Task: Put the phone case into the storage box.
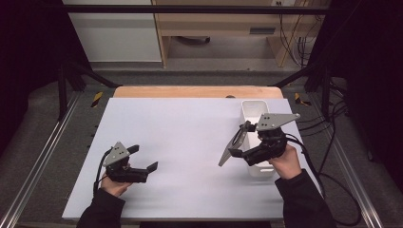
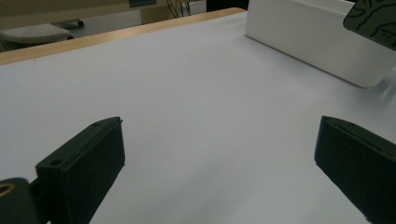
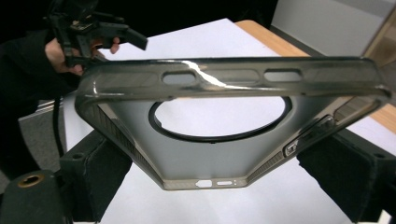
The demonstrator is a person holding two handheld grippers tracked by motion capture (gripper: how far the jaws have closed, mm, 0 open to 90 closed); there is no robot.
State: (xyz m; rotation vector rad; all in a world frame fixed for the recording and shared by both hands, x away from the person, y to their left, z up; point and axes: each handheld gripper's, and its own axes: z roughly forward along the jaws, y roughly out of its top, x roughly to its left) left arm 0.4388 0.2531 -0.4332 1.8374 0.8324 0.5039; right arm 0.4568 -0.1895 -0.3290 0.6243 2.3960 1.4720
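Observation:
A smoky translucent phone case [image 3: 210, 77] with a round ring in its back is clamped by its two long sides in my right gripper [image 3: 222, 161]. In the high view the case [image 1: 224, 159] hangs tilted above the white table sheet [image 1: 190, 128], with the right gripper [image 1: 241, 140] just left of a white bin [image 1: 252, 107]. My left gripper [image 1: 144, 157] hovers low over the sheet at the front left. It is open, with nothing between its fingers [image 2: 84, 158]. That same left gripper [image 3: 93, 28] appears beyond the case in the right gripper view.
The long white bin [image 2: 308, 42] stands at the right side of the sheet; its inside is hidden. A wooden table edge [image 1: 190, 91] runs along the back. Metal rails and cables [image 1: 332, 156] flank the table.

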